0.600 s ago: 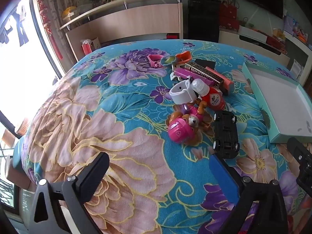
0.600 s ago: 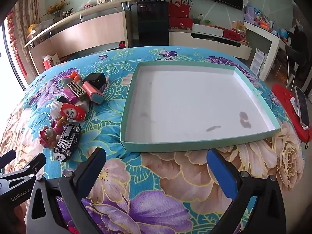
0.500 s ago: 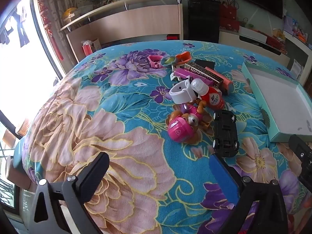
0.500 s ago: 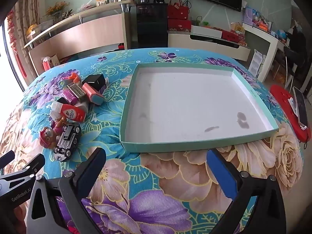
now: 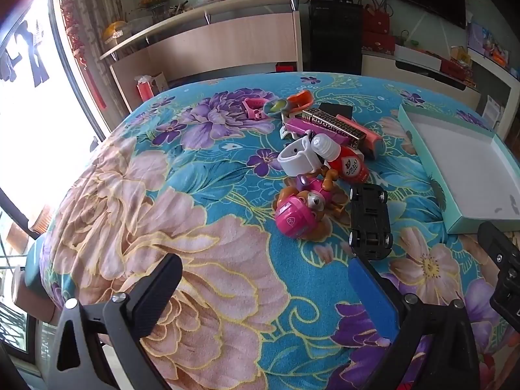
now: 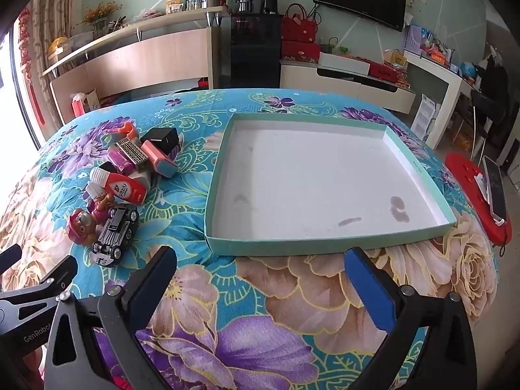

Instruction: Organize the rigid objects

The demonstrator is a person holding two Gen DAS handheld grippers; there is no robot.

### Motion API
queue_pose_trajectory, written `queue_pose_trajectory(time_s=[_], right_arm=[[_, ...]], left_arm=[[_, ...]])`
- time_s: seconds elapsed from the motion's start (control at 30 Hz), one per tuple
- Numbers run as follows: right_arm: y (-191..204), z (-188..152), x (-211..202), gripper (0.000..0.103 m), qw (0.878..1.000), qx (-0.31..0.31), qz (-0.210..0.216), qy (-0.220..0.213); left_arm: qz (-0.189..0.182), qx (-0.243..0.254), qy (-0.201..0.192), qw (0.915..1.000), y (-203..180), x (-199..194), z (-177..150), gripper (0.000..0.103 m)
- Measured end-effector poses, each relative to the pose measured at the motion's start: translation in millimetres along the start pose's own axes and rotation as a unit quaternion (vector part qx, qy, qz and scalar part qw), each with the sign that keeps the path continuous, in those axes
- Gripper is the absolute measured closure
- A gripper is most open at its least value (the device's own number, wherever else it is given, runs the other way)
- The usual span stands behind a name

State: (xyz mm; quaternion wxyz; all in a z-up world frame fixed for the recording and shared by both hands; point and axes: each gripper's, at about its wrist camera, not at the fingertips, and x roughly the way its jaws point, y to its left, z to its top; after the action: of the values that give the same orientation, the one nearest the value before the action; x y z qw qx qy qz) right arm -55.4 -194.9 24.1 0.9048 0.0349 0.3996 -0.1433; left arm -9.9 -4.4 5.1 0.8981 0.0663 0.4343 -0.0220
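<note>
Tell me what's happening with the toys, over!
Left tongs open, empty. Right tongs open, empty. Toy pile on the flowered cloth, tray beside it holds nothing. Black car nearest, path unblocked.

"GenRobo…" in white on the left tool (image 6: pixel 39 295), small illegible print on the red bottle (image 6: pixel 125 188)

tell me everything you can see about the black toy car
The black toy car is a small glossy model, plastic or metal by its look, with silver trim on hood and roof in the right wrist view. It sits upright on its four wheels on the floral cloth, beside the pink-helmeted pup figure and apparently touching it. The teal tray lies apart from it. Neither hand-held gripper touches it.
</note>
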Motion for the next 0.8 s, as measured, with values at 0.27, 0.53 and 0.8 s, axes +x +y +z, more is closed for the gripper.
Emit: queue_pose_trajectory(time_s=[0.27,0.53,0.8], right_arm=[[1.7,0.1,-0.9,0.0,1.0,-0.002,-0.002,0.001],[2.1,-0.2,-1.0,0.0,1.0,-0.004,-0.002,0.001],[0.2,-0.5,-1.5,0.0,1.0,0.0,-0.002,-0.001]], left_arm=[[0.004,0.0,-0.001,1.0,-0.4,0.2,-0.8,0.0],[0.005,-0.003,0.0,1.0,0.3,0.8,-1.4,0.0],[0.004,-0.003,0.0,1.0,0.8,1.0,-1.9,0.0]])
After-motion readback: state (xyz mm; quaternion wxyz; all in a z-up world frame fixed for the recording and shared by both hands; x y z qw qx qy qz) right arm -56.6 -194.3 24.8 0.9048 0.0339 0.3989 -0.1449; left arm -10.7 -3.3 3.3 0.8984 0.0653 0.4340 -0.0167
